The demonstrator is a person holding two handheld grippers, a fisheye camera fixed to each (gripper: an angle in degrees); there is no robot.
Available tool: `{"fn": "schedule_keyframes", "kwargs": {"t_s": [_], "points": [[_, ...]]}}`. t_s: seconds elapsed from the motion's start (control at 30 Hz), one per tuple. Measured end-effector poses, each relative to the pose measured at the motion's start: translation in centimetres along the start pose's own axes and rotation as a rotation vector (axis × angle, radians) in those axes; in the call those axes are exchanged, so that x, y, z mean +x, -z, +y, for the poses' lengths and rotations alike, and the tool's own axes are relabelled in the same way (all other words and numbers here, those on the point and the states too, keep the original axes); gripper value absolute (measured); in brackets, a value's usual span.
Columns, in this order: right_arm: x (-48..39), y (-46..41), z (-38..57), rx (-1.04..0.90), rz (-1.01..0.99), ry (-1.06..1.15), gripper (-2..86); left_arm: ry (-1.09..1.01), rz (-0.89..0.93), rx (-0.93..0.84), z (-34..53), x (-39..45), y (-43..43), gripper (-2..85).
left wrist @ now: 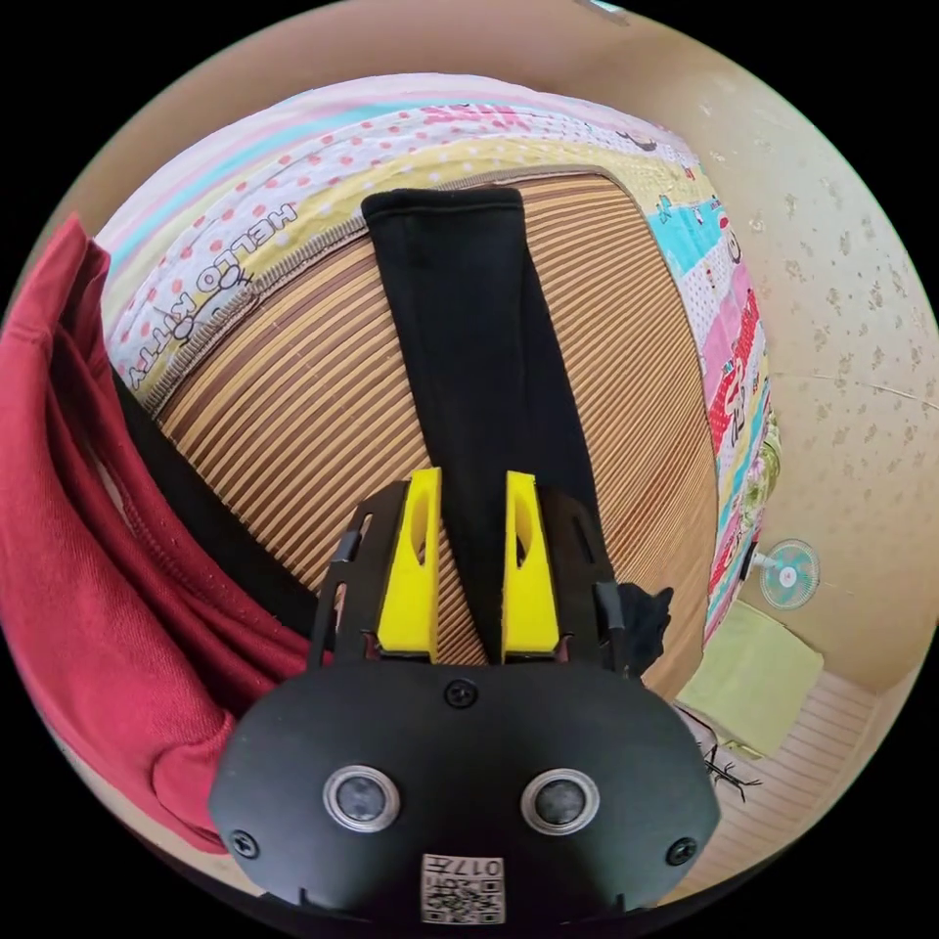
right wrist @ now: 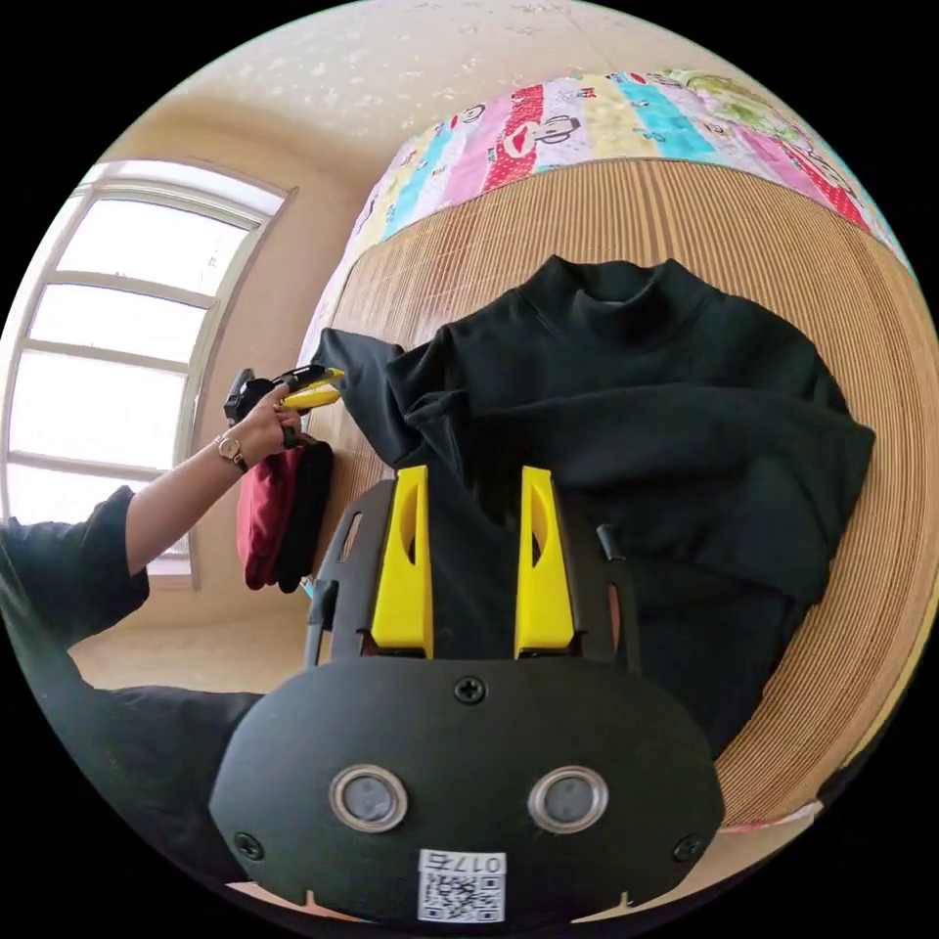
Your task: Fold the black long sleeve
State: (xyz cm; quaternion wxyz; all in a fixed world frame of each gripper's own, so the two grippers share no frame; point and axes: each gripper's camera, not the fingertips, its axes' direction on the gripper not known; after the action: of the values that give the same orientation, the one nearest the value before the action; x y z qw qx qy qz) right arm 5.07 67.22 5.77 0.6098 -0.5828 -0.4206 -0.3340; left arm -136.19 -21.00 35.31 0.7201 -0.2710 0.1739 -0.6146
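Note:
The black long sleeve shirt [right wrist: 665, 391] lies on a bamboo mat [right wrist: 606, 205], collar at the far side, with one sleeve folded across its body. The other sleeve [left wrist: 460, 333] stretches flat along the mat [left wrist: 293, 391], away from my left gripper [left wrist: 471, 484]. That gripper is open just above the sleeve's near part. A hand holds it at the mat's edge, by the sleeve's end, in the right gripper view [right wrist: 315, 389]. My right gripper [right wrist: 474, 479] is open above the near part of the shirt, nothing between its jaws.
A red garment [left wrist: 98, 538] lies close on the left and hangs beside a black one at the mat's edge [right wrist: 264, 509]. A patterned quilt [left wrist: 724, 323] borders the mat. A small fan [left wrist: 787, 575] and green cloth [left wrist: 753, 675] are on the floor. A window [right wrist: 117, 323] is behind the person's arm [right wrist: 176, 504].

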Motion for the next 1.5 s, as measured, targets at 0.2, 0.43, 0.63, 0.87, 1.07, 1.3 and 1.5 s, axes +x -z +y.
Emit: {"fn": "schedule_keyframes", "kwargs": {"t_s": [0.2,0.43,0.63,0.87,1.07,1.3,1.5], "points": [[-3.1,-1.4,-4.5,0.031,0.073,0.043,4.4,-0.014,0.140,0.052,1.5,-1.6,1.5,13.8],[-8.8,4.9,-0.8,0.466,0.212,-0.003,5.2,0.012,0.181,0.142,1.2,-4.6,2.4,14.1],[-7.9,-13.0,0.9,-0.257,0.094,0.131,7.0,0.023,0.145,0.058,0.5,-5.8,-3.1,4.8],[-9.6,-4.9,8.5,-0.122,0.017,0.164,3.1,-0.025,0.287,0.202,3.7,-6.9,1.7,3.6],[-6.6,3.5,14.5,0.012,0.075,0.019,0.9,-0.641,0.402,0.299,16.7,5.5,5.9,3.7],[0.8,9.5,19.0,0.014,0.101,-0.165,0.9,-1.328,0.025,-0.138,40.6,21.0,-13.4,5.7],[6.6,14.5,23.6,-0.023,0.205,-0.226,3.7,-0.972,-0.015,-0.154,42.9,10.0,-16.2,9.7]]}}
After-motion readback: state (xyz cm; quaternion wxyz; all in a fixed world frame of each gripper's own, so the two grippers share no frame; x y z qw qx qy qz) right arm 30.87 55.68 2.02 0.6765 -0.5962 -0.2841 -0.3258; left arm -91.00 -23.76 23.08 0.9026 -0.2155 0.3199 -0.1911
